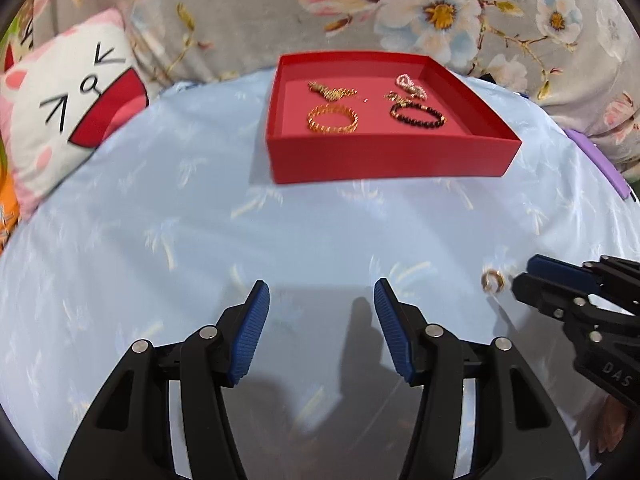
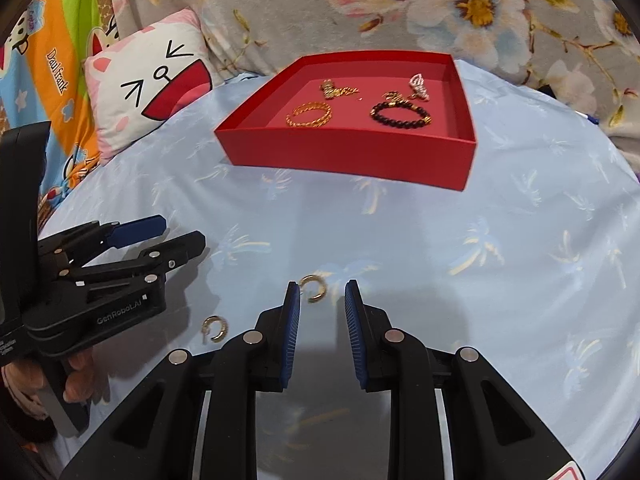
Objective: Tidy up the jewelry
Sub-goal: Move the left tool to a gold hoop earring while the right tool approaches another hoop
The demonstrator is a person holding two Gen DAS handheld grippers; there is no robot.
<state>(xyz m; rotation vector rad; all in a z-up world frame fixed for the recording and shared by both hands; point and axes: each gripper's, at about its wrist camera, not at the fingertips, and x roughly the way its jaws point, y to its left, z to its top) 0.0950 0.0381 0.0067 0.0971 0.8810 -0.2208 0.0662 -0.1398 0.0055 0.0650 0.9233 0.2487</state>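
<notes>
A red tray (image 1: 392, 156) (image 2: 348, 156) on the light blue cloth holds a gold bracelet (image 1: 332, 119) (image 2: 309, 115), a dark bead bracelet (image 1: 418, 115) (image 2: 400, 115) and small gold and sparkly pieces. Two gold hoop earrings lie on the cloth. One earring (image 2: 313, 288) sits just ahead of my right gripper (image 2: 322, 294), nearer its left finger. The other earring (image 2: 215, 329) lies to its left. My right gripper is open and empty. My left gripper (image 1: 322, 292) (image 2: 182, 232) is open and empty over bare cloth. One earring (image 1: 493, 280) shows beside the right gripper (image 1: 524, 276) in the left wrist view.
A white cat-face cushion (image 1: 68, 112) (image 2: 152, 84) lies at the left. Floral grey fabric (image 1: 440, 12) rises behind the tray. A colourful striped sheet (image 2: 52, 60) is at the far left. A purple edge (image 1: 596, 160) shows at the right.
</notes>
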